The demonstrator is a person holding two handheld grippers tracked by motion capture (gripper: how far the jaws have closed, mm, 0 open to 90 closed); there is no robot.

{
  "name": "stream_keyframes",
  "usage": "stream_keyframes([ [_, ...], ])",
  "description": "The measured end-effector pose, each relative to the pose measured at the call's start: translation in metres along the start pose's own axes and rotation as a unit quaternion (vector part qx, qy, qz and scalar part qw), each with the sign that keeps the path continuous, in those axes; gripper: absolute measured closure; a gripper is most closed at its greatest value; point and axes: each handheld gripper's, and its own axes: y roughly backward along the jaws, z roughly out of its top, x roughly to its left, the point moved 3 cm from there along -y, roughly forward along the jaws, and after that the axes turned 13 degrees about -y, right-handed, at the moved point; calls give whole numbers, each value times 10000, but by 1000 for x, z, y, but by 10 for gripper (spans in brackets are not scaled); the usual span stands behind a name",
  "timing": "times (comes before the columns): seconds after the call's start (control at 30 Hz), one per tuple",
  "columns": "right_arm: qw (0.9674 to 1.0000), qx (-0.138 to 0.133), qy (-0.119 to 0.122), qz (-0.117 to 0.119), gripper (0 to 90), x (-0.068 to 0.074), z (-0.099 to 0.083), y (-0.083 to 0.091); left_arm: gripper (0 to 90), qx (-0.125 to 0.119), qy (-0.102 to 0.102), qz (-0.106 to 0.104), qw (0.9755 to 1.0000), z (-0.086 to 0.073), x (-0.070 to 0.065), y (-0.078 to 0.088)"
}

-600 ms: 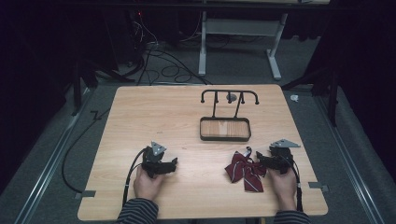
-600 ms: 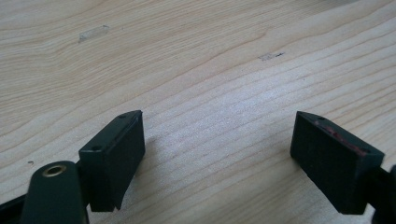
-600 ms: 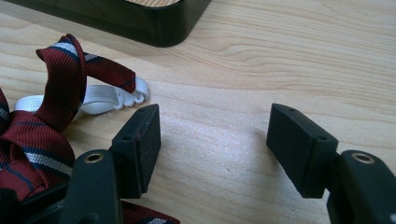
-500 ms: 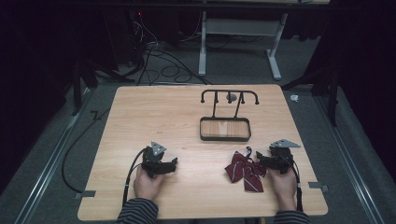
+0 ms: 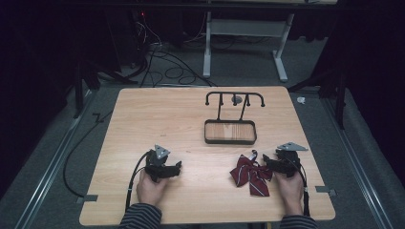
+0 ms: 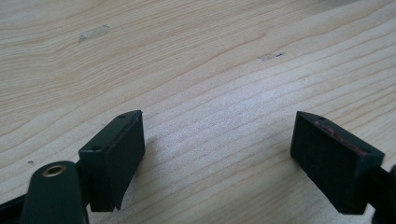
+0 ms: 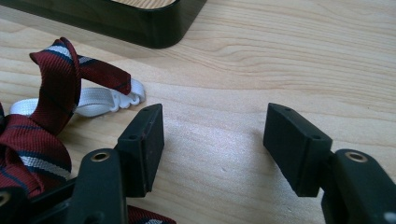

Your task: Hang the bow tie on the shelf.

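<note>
1 striped bow tie (image 5: 250, 173), 1 rack tray (image 5: 230, 140), 2 grippers – L (image 5: 177, 168) & R (image 5: 265, 163) – fingers apart, nothing between.

gripper (image 7: 212, 140) gaping, bow tie (image 7: 32, 135) beside, tray (image 7: 140, 21)

Dim room: grey carpet (image 5: 57, 143), cables (image 5: 157, 52), white desk frame (image 5: 243, 36).
</note>
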Motion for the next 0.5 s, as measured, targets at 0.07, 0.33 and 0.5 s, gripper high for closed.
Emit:
stream_keyframes([
  [0.07,10000,-3,14,-26,403,0,0,0,182,1,0,-2,10000,0,0,0],
  [0.33,10000,-18,73,2,453,2,-1,1,182,8,-5,-1,10000,0,0,0],
  [0.5,10000,-28,21,6,480,1,-1,1,185,-4,8,2,10000,0,0,0],
])
